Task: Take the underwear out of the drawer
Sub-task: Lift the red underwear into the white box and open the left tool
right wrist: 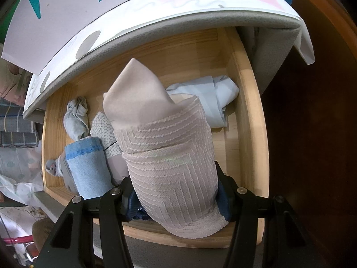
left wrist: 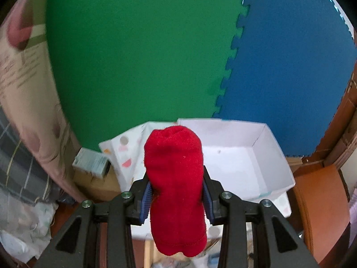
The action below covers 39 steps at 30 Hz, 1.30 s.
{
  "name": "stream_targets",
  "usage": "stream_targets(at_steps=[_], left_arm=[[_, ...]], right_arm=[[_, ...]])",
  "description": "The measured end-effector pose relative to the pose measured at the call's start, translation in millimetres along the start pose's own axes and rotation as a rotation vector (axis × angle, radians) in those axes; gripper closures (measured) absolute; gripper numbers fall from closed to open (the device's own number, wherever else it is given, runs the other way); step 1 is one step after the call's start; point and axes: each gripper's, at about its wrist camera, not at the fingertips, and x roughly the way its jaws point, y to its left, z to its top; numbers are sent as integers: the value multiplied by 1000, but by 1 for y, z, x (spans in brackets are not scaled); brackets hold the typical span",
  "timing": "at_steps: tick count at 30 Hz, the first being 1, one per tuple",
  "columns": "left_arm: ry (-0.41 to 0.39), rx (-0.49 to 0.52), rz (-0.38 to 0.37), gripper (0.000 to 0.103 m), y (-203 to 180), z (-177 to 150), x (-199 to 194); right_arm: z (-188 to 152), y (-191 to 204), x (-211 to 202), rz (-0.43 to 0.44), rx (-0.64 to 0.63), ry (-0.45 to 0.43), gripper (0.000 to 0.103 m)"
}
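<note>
Right tool [right wrist: 176,194] clamped on a rolled beige underwear [right wrist: 165,147], held above the wooden drawer [right wrist: 250,116]. Left tool [left wrist: 177,197] clamped on a red rolled garment [left wrist: 176,178], just short of the white box [left wrist: 263,138]. Best lifted straight up, clear of the drawer's front rim, grip kept firm so the roll stays wound; blue roll [right wrist: 89,167] left undisturbed.

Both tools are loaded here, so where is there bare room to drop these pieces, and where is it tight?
The white box beyond the red roll shows a bare floor between its walls. In the drawer, bare wood runs along the right wall beside the beige roll and below the pale blue garment. The left half is crowded with rolled pieces.
</note>
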Motion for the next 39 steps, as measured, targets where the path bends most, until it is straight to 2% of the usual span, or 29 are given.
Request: stream_targets(at_steps=[4, 9, 15, 18, 22, 28, 39], left_arm=[[-8, 13, -21, 65, -13, 24, 22], [15, 69, -44, 65, -39, 30, 60], [101, 91, -81, 65, -63, 15, 120], [142, 134, -52, 65, -73, -2, 139], [165, 143, -38, 65, -71, -22, 150], [191, 182, 9, 65, -64, -36, 154], [210, 171, 40, 64, -44, -53, 151]], right_arm=[[-1, 0, 0, 4, 2, -1, 50], [0, -2, 1, 13, 10, -2, 50], [-1, -5, 1, 15, 7, 0, 50], [0, -6, 0, 19, 6, 2, 50], [0, -9, 0, 26, 10, 4, 50], [1, -9, -1, 28, 6, 8, 50], [1, -5, -1, 25, 5, 8, 50]])
